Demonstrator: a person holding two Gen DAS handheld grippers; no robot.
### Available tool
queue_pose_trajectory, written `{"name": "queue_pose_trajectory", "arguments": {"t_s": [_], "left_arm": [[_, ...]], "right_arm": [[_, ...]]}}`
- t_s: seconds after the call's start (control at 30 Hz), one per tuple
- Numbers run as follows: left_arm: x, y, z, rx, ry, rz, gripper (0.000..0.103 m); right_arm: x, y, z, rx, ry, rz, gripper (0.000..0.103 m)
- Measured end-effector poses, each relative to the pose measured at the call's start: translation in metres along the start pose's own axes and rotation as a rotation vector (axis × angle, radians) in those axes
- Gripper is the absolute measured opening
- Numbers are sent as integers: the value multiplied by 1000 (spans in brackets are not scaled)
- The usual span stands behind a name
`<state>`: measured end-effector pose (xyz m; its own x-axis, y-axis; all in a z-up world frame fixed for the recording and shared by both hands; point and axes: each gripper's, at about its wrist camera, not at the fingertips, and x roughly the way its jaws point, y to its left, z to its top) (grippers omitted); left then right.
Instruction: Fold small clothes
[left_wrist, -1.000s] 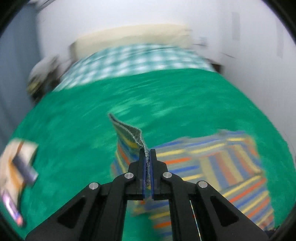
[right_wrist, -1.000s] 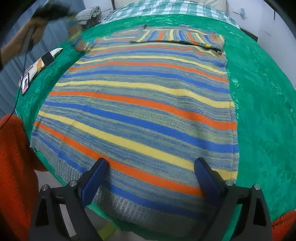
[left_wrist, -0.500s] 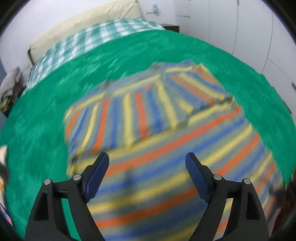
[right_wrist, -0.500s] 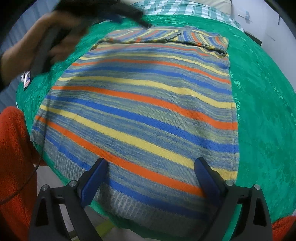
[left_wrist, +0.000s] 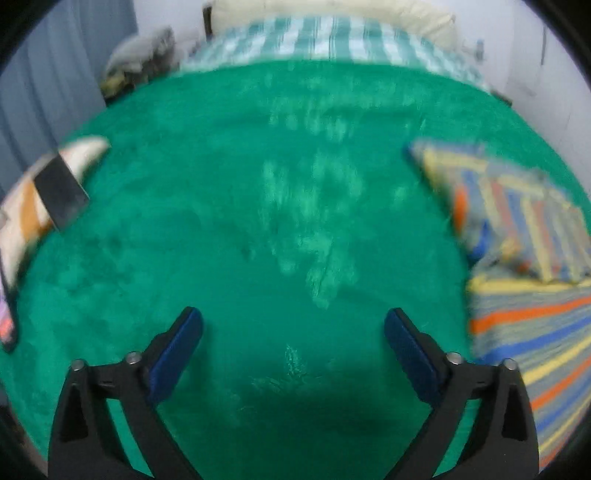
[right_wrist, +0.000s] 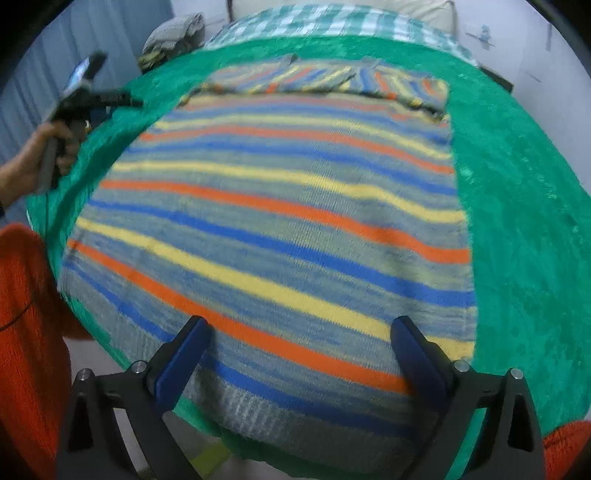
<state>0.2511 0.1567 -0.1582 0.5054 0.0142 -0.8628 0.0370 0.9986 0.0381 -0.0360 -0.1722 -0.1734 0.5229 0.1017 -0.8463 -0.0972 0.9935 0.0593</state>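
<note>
Striped sweater (right_wrist: 280, 221) lay flat on green blanket (right_wrist: 517, 221), sleeves folded across its top, left gripper (left_wrist: 293, 332) spread wide over bare blanket beside it, right gripper (right_wrist: 301, 339) spread wide above its hem.

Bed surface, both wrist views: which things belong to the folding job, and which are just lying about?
Job:
striped sweater
left gripper, open
right gripper, open

Lying about:
phone at the blanket's left edge
clothes pile beside the bed
checked sheet

The sweater (right_wrist: 280, 229) lies flat on the blanket (right_wrist: 524, 229), sleeves folded across its far end.
</note>
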Motion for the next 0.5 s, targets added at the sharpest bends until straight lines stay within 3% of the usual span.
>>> {"name": "queue_pose_trajectory", "arguments": {"t_s": [0.03,0.1,0.27,0.5], "left_arm": [[8,1,-11,0,10,-16,103],[2,6,-29,-16,-129,-45,103],[0,1,-29,-5,-123,-40,103],[1,6,-25,-4,-117,-31,103]], "right_arm": [[-9,-1,2,17,-42,-25,96],[-22,-4,7,45,-105,-68,97],[-42,-24,10,126,-205,-173,96],[-43,-56,15,234,-202,-230,97]]}}
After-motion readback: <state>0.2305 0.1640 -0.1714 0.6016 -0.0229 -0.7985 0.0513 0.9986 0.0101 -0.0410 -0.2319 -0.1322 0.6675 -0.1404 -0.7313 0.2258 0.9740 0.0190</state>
